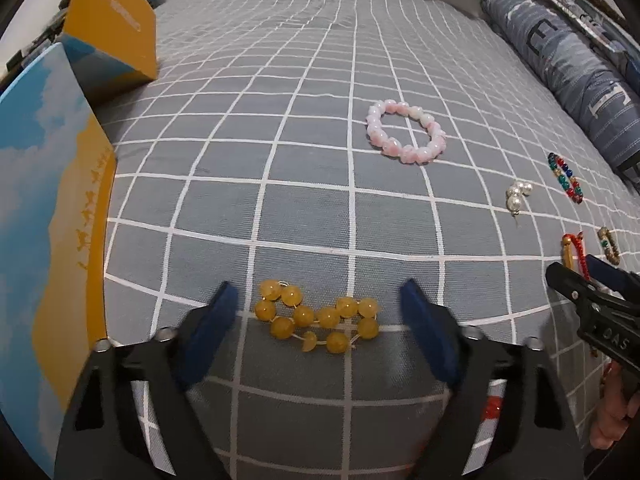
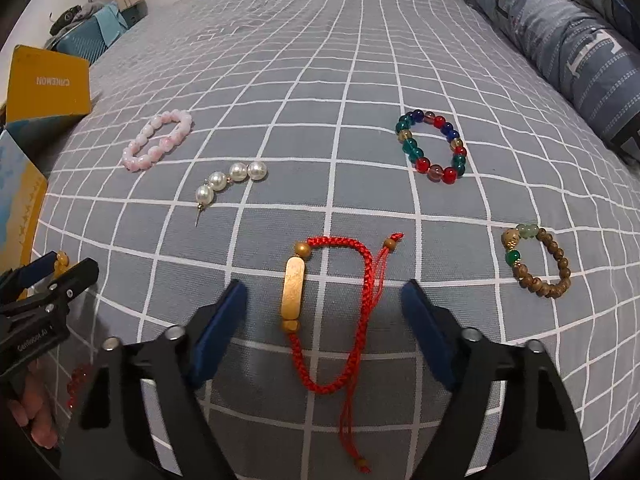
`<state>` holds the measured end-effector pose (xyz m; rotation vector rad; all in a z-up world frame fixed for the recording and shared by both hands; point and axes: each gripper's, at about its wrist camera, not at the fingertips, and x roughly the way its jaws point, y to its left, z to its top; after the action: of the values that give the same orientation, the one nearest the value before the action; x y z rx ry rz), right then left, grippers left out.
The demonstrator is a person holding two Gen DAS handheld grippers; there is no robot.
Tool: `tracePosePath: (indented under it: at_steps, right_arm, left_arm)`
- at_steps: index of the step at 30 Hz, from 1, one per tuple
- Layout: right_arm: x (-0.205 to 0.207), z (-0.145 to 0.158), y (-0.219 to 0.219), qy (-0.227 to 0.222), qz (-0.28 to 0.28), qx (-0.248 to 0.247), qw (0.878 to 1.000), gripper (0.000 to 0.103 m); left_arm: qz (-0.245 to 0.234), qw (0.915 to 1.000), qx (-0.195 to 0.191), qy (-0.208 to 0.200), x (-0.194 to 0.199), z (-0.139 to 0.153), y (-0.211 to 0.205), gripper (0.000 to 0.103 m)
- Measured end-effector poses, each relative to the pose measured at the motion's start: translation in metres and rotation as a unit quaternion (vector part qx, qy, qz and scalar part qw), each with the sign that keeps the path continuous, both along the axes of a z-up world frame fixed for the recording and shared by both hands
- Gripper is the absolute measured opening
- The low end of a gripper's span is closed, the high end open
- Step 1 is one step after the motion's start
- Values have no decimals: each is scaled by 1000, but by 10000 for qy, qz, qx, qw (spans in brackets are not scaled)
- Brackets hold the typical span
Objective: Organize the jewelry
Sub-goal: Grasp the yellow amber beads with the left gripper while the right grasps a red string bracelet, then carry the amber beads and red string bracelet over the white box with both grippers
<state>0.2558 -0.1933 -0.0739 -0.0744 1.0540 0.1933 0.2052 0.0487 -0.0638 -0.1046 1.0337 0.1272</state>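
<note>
My left gripper (image 1: pixel 320 300) is open, its jaws on either side of a yellow bead bracelet (image 1: pixel 320 318) lying on the grey checked bedsheet (image 1: pixel 304 160). My right gripper (image 2: pixel 322 300) is open around a red braided cord bracelet with a gold bar (image 2: pixel 296 292). A pink bead bracelet (image 1: pixel 406 132) (image 2: pixel 158 140), a pearl earring (image 1: pixel 516 196) (image 2: pixel 228 180), a multicoloured glass bead bracelet (image 2: pixel 432 146) (image 1: pixel 566 178) and a brown wooden bead bracelet (image 2: pixel 540 260) (image 1: pixel 608 244) lie apart on the sheet.
An open blue and yellow box (image 1: pixel 52 200) with its raised lid (image 1: pixel 116 28) stands at the left. A rolled blue patterned quilt (image 2: pixel 560 44) lies along the right. Some red beads (image 2: pixel 76 384) lie by my left hand.
</note>
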Motion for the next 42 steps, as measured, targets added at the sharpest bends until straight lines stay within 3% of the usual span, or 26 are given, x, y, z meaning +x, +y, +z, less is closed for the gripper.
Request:
tracePosePath:
  at_steps: [2,7,11,26,29,42]
  right_arm:
    - [0,1,-2,-32,-40,37,10000,58]
    - [2,5,5,-90,-43,-29,9999,28]
    - [-7,6,12,-192,33,-104,9998,11]
    - [-18,26,2,-658,-95,23,9978,11]
    - [-21,33,1,-771,-89,69,9970,11]
    - [-38,54,4,-1168,-35,131,9931,11]
  left_arm:
    - [27,10000,-31,-10,-2,2,1,56]
    - [-2,9999,-94,-43,-8,6,1,32]
    - [-55,9998,-83,-142,-11,7,0,16]
    - [-256,9977,-314,-548,-20,29,-5,9]
    - [-288,9969,-108,-725,-24,36,-10,9]
    - [-353,9931,-163,-1105,-39,61,-14,9]
